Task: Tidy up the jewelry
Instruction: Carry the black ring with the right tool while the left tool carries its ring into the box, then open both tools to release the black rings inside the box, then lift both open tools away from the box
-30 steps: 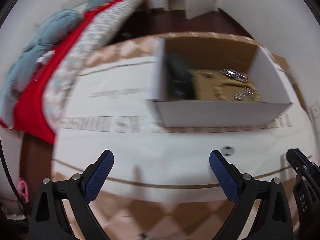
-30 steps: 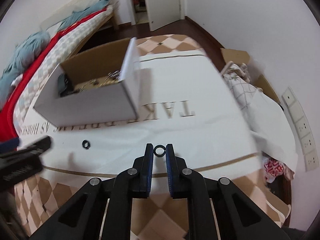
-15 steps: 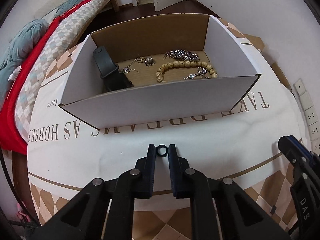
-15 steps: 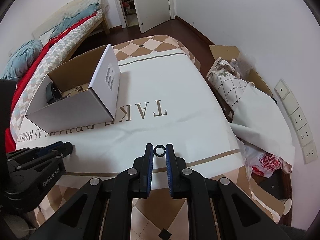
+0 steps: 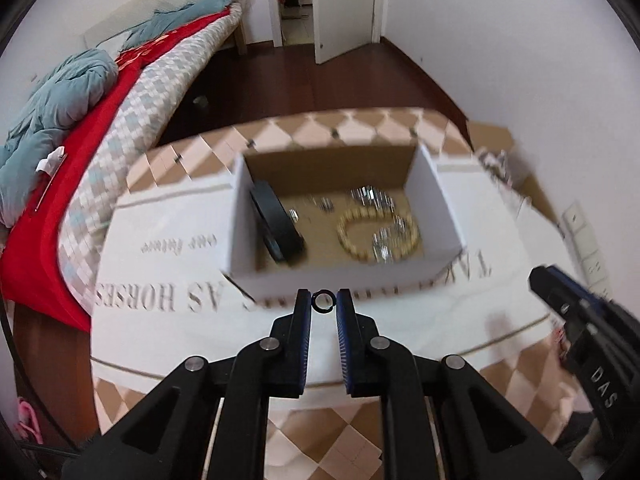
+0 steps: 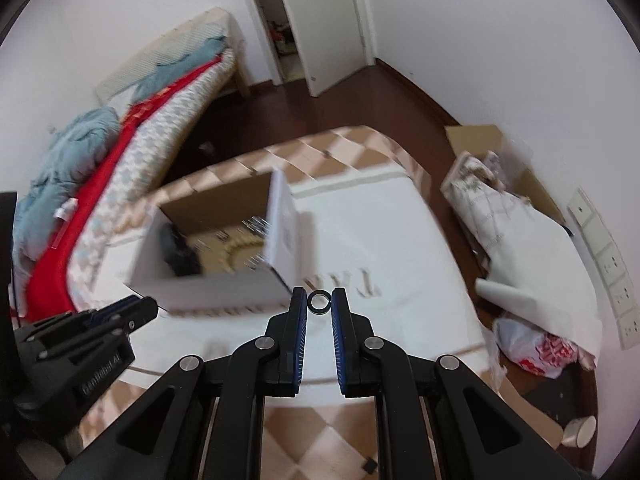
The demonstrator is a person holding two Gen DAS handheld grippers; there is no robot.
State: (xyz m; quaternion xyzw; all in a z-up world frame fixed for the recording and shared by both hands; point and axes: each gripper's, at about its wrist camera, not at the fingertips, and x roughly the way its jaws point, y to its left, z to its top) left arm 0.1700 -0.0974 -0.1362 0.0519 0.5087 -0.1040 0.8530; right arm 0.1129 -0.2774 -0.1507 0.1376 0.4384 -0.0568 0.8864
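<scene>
The left gripper [image 5: 323, 302], wide apart a second ago, is now clamped on a small black ring [image 5: 323, 301], and the right gripper [image 6: 319, 301] stays clamped on its own black ring [image 6: 319, 302]. Both are now lifted clear of the tabletop [image 5: 400, 320], just short of the open cardboard box [image 5: 340, 276] holding the other jewelry, so dropping them in looks next.

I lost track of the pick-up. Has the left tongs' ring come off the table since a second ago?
Yes. The left tongs now pinch the black ring, lifted off the white cloth, nearer the box.
</scene>
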